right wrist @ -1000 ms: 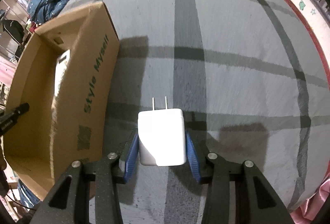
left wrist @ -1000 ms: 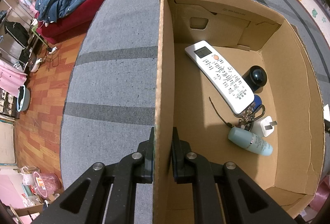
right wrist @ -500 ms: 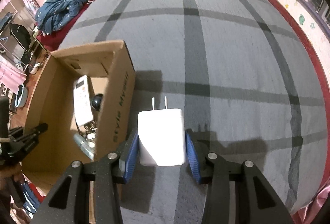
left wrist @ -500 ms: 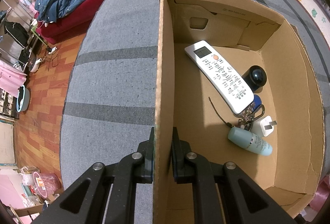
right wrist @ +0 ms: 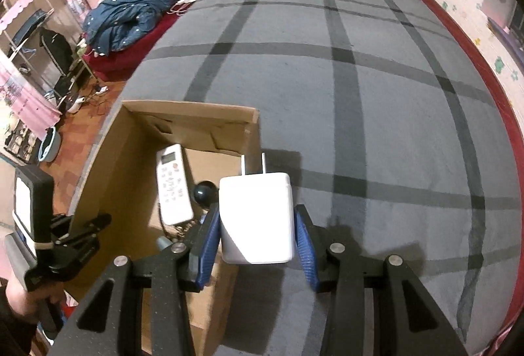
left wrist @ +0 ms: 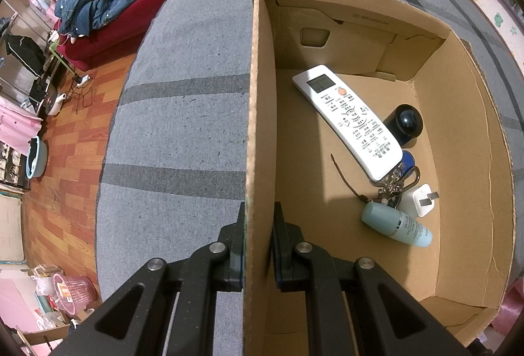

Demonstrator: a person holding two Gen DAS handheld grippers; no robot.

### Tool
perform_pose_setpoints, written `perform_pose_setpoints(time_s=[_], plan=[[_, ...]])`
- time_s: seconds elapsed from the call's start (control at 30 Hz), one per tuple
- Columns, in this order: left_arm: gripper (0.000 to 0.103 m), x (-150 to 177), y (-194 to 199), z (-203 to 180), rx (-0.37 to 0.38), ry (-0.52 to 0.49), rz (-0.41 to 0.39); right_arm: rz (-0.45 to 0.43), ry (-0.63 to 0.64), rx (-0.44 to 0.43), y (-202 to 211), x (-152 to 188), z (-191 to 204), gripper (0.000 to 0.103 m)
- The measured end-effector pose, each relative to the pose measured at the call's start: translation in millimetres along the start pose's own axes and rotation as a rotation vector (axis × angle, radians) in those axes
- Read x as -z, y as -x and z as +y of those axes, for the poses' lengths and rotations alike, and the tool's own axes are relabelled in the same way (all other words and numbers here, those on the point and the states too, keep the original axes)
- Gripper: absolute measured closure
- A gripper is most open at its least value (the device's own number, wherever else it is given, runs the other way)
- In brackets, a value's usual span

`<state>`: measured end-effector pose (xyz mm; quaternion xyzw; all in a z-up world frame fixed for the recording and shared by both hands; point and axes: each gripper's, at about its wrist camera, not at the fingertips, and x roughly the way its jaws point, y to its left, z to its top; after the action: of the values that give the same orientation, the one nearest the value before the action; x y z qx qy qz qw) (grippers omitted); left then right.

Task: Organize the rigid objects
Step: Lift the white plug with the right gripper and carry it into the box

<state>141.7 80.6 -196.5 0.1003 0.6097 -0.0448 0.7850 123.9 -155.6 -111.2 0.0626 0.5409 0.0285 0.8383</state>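
- Two grippers are in your hands, and each one is clamped on something.
- Your left gripper (left wrist: 258,241) is squeezed tight on the near side wall of the cardboard box (left wrist: 465,113). One finger is outside the wall and one is inside.
- Your right gripper (right wrist: 257,238) has its blue pads (right wrist: 209,241) pressed on both sides of a white charger (right wrist: 255,218). Its two metal prongs point away from you.
- You hold the charger up in the air, over the right edge of the box.
- The box sits on a grey blanket (left wrist: 183,133) with dark stripes.
- Inside the box lies a long white remote (left wrist: 347,120), slanted across the floor.
- A black round bottle (left wrist: 406,123) stands just beside the remote.
- A bunch of keys (left wrist: 393,185) with a blue tag pokes out from under the remote's near end.
- A small white plug (left wrist: 419,200) lies next to the keys.
- A pale blue-green bottle (left wrist: 396,223) lies on its side, touching the keys and the plug.
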Motion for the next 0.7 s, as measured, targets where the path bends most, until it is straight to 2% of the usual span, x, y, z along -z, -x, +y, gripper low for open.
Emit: perform_pose_setpoints(time_s=[0.37, 0.7], plan=[[0.091, 1.0, -0.6, 1.0, 0.003, 0.004, -0.002, 0.01, 0.083, -0.061, -13.4, -12.3, 45.5, 0.056], [0.091, 1.8, -1.0, 2.1, 0.01, 0.007, -0.003, 0.062, 0.152, -0.096, -42.2, -9.9, 81.4, 0.056]])
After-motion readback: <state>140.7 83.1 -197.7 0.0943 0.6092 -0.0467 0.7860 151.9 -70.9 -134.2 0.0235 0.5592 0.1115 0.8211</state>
